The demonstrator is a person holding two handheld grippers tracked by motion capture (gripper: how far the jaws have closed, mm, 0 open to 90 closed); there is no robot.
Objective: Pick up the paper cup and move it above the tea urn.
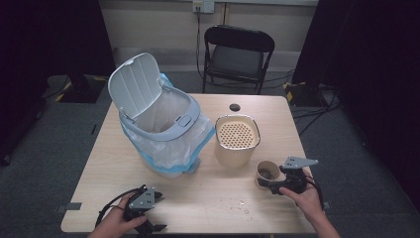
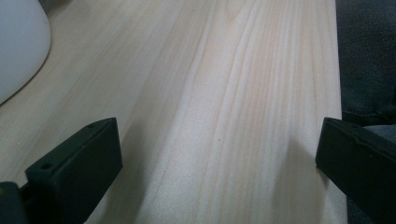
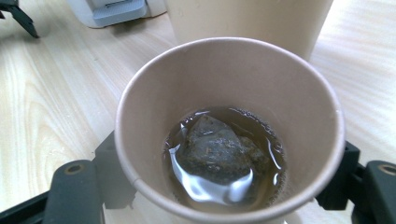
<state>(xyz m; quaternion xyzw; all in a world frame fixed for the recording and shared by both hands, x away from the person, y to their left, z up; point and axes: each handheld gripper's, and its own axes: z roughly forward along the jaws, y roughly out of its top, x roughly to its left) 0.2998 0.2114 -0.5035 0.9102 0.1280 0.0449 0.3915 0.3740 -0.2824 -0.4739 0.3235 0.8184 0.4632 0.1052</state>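
A brown paper cup (image 1: 267, 172) stands near the table's right front edge. In the right gripper view the cup (image 3: 224, 79) holds a little brown liquid and a soaked tea bag (image 3: 215, 154). My right gripper (image 1: 270, 184) reaches in from the right, with one black jaw pressed against each side of the cup's lower wall. The left gripper (image 1: 159, 212) rests at the front left of the table. Its jaws stand wide apart over bare wood (image 2: 219, 158), with nothing between them.
A grey-rimmed bin (image 1: 163, 124) with a plastic liner and a raised lid (image 1: 133, 82) stands left of centre. A beige container with a perforated top (image 1: 236, 139) sits just behind the cup. A black chair (image 1: 237, 49) stands beyond the table (image 1: 198, 198).
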